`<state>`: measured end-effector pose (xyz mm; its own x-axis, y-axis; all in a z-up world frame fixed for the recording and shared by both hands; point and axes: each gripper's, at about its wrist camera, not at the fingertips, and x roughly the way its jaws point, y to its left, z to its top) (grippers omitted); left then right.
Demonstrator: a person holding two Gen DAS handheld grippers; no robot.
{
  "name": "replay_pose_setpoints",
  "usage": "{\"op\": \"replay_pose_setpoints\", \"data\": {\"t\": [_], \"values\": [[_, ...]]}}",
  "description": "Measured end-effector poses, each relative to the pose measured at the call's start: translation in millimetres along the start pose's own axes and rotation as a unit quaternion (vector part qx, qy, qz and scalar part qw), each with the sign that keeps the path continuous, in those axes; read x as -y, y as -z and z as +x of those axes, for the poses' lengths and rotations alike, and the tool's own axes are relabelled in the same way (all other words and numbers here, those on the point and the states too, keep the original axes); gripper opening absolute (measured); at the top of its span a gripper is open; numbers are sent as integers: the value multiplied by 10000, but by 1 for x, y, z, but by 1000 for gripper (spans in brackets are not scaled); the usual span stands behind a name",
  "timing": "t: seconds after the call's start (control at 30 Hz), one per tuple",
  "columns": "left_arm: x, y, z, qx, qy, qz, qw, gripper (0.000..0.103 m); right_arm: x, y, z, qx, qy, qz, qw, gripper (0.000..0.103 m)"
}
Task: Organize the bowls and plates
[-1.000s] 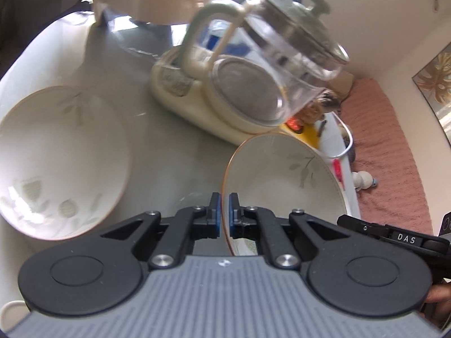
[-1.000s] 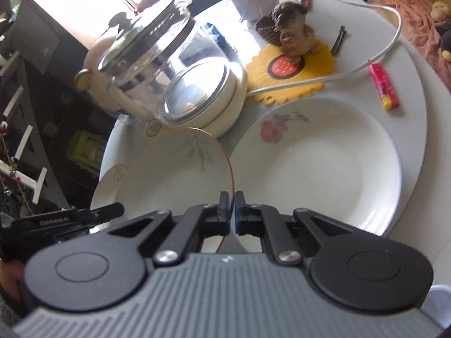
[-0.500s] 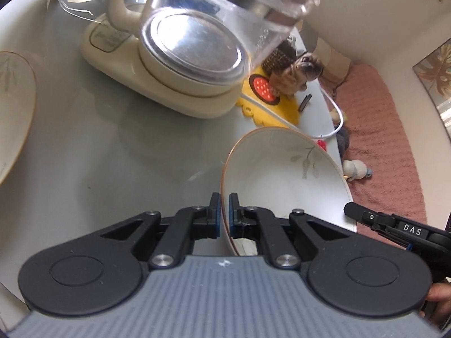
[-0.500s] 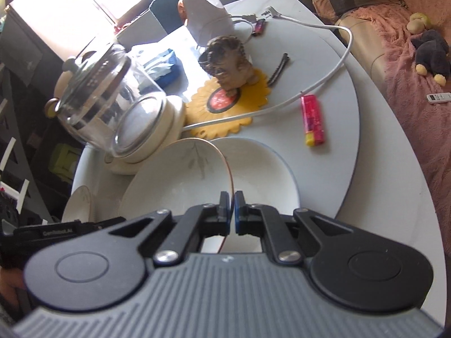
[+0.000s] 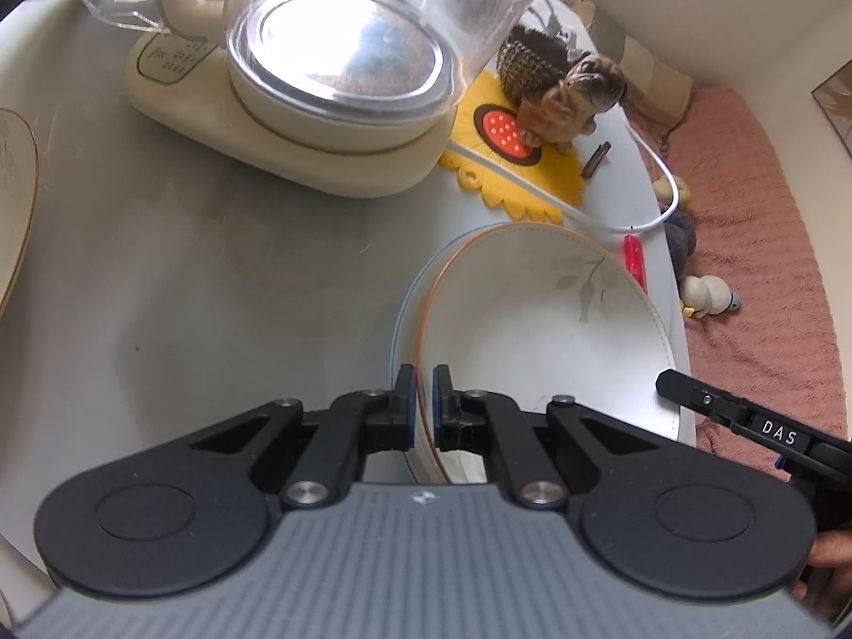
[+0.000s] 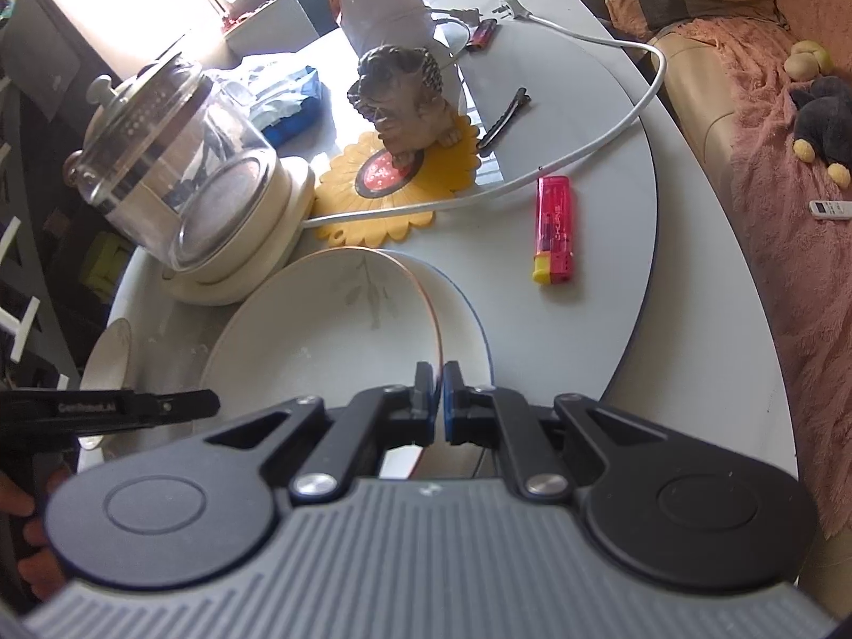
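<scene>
A white leaf-patterned plate point(image 5: 538, 330) with a thin orange rim is held by both grippers. My left gripper point(image 5: 420, 407) is shut on its left rim, and my right gripper point(image 6: 439, 402) is shut on its right rim point(image 6: 341, 341). It sits over a larger white plate with a blue edge point(image 6: 468, 335), whose rim shows at the left in the left wrist view point(image 5: 400, 330). Another leaf-patterned dish point(image 5: 13, 202) lies at the far left on the round table point(image 5: 213, 266); it also shows in the right wrist view point(image 6: 109, 357).
A glass kettle point(image 5: 330, 53) on a cream base stands close behind the plates. A yellow sunflower mat point(image 6: 394, 186) carries a dog figurine point(image 6: 404, 96). A red lighter point(image 6: 554, 229), a white cable point(image 6: 586, 144) and a hair clip point(image 6: 503, 117) lie to the right. A pink-covered sofa point(image 6: 772, 213) is beyond the table.
Both grippers carried the leaf-patterned plate to the right and down, over the larger blue-edged plate. The dish at the left slid almost out of the left wrist view.
</scene>
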<state>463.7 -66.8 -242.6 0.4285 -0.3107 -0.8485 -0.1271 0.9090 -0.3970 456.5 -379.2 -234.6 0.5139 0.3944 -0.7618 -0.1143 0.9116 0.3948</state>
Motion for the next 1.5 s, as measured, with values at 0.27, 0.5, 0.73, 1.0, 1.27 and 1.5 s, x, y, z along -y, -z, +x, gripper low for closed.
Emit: {"op": "replay_pose_setpoints", "data": {"t": [0.27, 0.5, 0.73, 1.0, 1.27, 1.5], "values": [[5, -1, 9, -79, -110, 73, 9999, 6, 4, -1, 8, -109, 71, -116, 9998, 7], [6, 1, 12, -102, -64, 7, 9999, 7, 9, 2, 10, -110, 59, -107, 9999, 6], [-3, 3, 3, -192, 157, -356, 9991, 8, 12, -6, 8, -161, 96, 185, 9997, 8], [-6, 17, -20, -215, 352, -495, 9979, 18, 6, -18, -8, 132, 51, 84, 9999, 9], [5, 28, -35, 99, 184, -448, 9988, 42, 8, -14, -7, 180, 25, 1, 9998, 50], [11, 12, -21, 306, -195, -377, 9986, 46, 12, -9, 8, 66, -44, 43, 10000, 49]]}}
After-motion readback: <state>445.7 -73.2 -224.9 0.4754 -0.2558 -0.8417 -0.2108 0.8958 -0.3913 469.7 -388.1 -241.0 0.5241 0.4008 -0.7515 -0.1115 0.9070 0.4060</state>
